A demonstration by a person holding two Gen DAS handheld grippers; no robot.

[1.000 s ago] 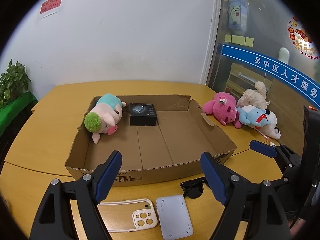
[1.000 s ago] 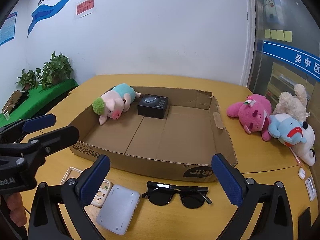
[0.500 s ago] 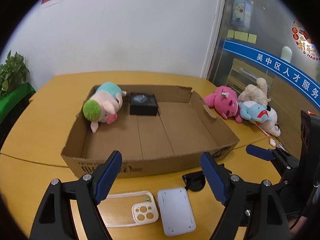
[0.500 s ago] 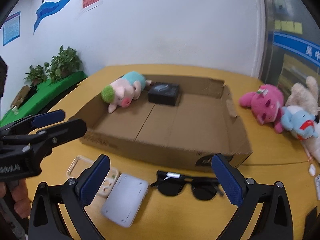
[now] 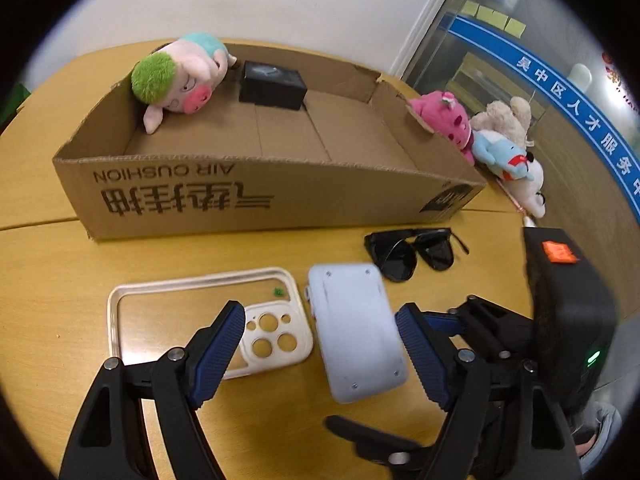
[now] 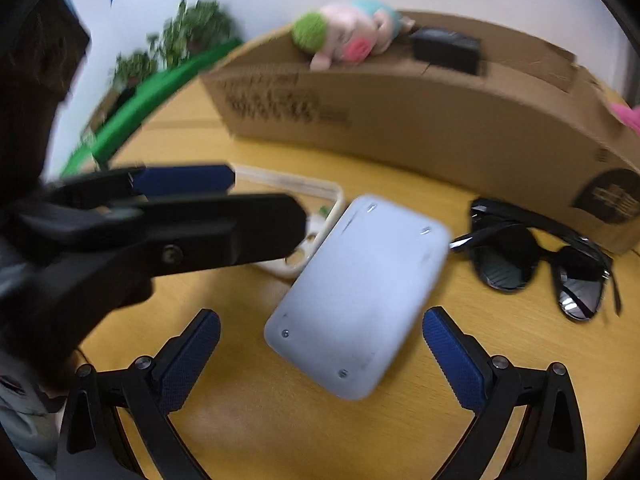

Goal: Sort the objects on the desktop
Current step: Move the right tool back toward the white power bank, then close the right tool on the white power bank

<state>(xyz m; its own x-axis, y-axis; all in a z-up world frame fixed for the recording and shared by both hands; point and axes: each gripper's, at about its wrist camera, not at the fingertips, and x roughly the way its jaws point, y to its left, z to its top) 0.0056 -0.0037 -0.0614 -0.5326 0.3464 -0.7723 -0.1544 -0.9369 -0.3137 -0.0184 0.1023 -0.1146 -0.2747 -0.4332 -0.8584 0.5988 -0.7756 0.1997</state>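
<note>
A pale blue-white rounded slab (image 5: 356,330) lies flat on the wooden table, also in the right wrist view (image 6: 358,294). A white phone case (image 5: 208,318) lies to its left and black sunglasses (image 5: 412,250) to its right. My left gripper (image 5: 320,352) is open, low over the case and slab. My right gripper (image 6: 320,356) is open with the slab between its fingers; the sunglasses (image 6: 544,256) lie to the right. The cardboard box (image 5: 256,188) behind holds a pig plush (image 5: 180,76) and a black box (image 5: 272,84).
Pink, beige and blue-white plush toys (image 5: 492,140) lie right of the box. The right gripper's body (image 5: 560,320) shows at the left view's right; the left gripper's arm (image 6: 160,220) crosses the right view. Green plants (image 6: 176,40) stand far left.
Both grippers have dropped low and forward toward the table; the slab, case and sunglasses now loom large. The slab now sits between the right gripper's fingers. The right wrist view is motion-blurred.
</note>
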